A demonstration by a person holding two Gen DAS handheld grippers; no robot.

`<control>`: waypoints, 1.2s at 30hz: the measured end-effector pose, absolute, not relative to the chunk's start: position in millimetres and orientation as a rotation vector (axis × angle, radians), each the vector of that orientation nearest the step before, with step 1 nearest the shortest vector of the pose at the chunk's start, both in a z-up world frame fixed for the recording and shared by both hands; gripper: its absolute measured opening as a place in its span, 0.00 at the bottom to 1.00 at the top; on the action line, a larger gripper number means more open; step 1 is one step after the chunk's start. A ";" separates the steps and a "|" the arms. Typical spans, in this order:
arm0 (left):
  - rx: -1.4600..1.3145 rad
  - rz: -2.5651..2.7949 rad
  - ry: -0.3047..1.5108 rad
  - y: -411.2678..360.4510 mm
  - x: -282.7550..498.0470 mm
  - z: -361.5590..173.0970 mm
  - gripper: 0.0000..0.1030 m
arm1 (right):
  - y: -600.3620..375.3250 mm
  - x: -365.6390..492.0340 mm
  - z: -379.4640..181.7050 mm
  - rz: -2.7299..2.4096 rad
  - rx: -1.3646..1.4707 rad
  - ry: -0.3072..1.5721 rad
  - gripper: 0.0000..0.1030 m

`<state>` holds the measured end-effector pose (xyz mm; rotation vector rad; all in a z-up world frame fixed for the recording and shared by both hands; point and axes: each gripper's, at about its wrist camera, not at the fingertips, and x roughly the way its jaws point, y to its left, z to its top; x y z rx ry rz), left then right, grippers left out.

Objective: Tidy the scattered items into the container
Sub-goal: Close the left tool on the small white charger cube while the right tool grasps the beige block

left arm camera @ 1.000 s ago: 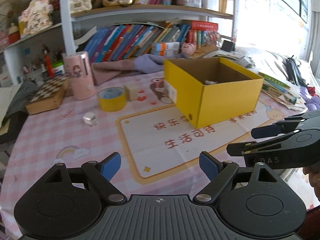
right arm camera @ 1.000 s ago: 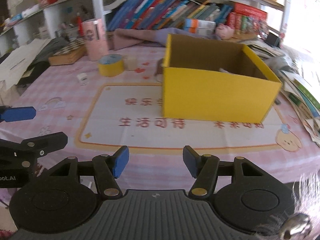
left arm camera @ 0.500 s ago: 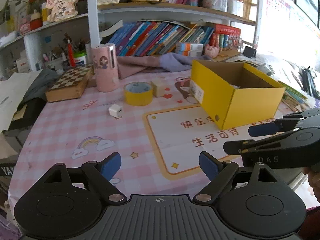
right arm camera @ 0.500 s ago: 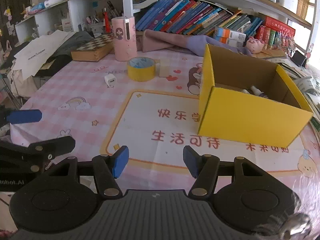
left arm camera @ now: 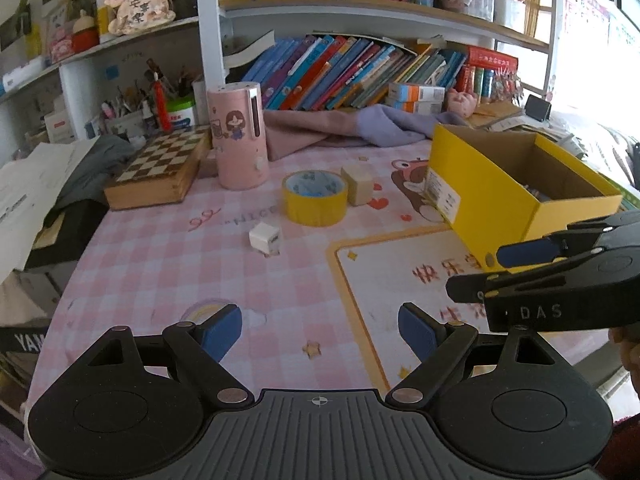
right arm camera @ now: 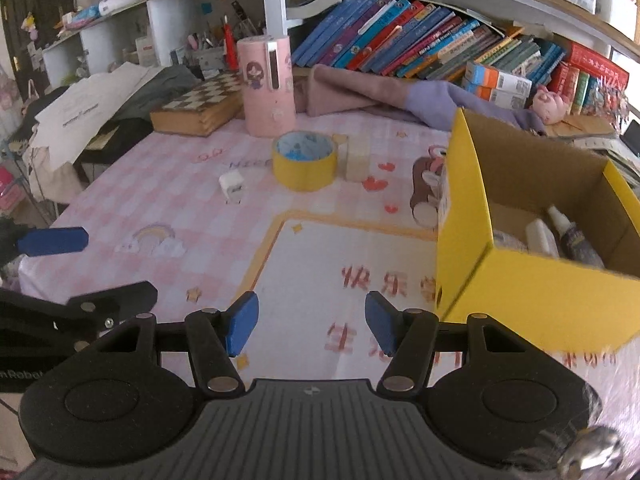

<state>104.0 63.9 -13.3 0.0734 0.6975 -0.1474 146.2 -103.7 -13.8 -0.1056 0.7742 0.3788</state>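
The left gripper (left arm camera: 320,330) is being held above the pink checked tablecloth (left arm camera: 160,264) with its fingers spread and nothing between them; the right gripper (right arm camera: 307,322) is likewise being held wide apart and empty, just beside the yellow box (right arm camera: 532,296); two bottles (right arm camera: 560,236) are lying inside the box; a white charger cube (left arm camera: 265,236), a yellow tape roll (left arm camera: 315,198) and a beige block (left arm camera: 357,185) are sitting on the cloth, left of the box; the block is being seen just beside the roll.
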 end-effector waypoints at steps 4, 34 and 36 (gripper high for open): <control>0.077 -0.144 0.704 64.3 129.1 -16.4 0.85 | -98.7 173.5 -12.6 0.387 -0.097 0.767 0.56; 0.073 -0.057 0.774 81.6 274.2 -74.9 0.83 | -72.6 358.7 -40.2 0.212 -0.037 0.794 0.49; 0.087 -0.057 0.772 80.0 277.6 -76.4 0.83 | -70.9 369.3 -43.1 0.209 -0.040 0.809 0.46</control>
